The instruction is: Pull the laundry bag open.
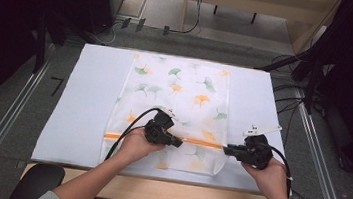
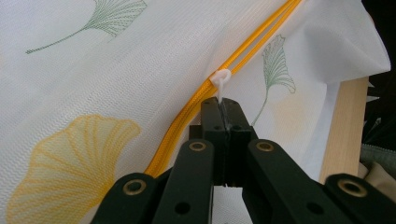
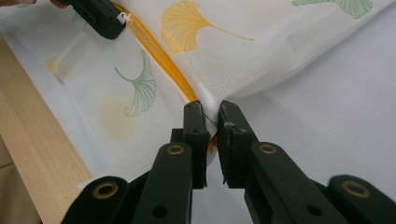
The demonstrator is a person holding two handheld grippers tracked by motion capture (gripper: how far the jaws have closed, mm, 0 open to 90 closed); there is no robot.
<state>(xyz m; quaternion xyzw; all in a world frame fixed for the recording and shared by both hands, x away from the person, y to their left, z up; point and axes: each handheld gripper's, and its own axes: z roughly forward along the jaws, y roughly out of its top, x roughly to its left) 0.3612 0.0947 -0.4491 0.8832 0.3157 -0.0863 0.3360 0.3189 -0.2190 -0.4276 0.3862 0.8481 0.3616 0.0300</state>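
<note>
1. The mesh bag (image 1: pixel 176 109) lies flat on the bench (image 1: pixel 84 99), its orange zipper (image 1: pixel 200 142) near the front edge.
2. The white zipper pull (image 2: pixel 220 79) is pinched between the closed fingers of the left gripper (image 2: pixel 223 105); it should be drawn straight along the zipper track.
3. The bag's corner is clamped by the right gripper (image 3: pixel 211 112); it should be kept taut so the mesh cannot bunch.

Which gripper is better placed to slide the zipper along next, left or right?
Left, probably. The left gripper is shut on the small white zipper pull of the orange zipper, while the right gripper pinches the white leaf-printed mesh bag at its edge, anchoring it.
</note>
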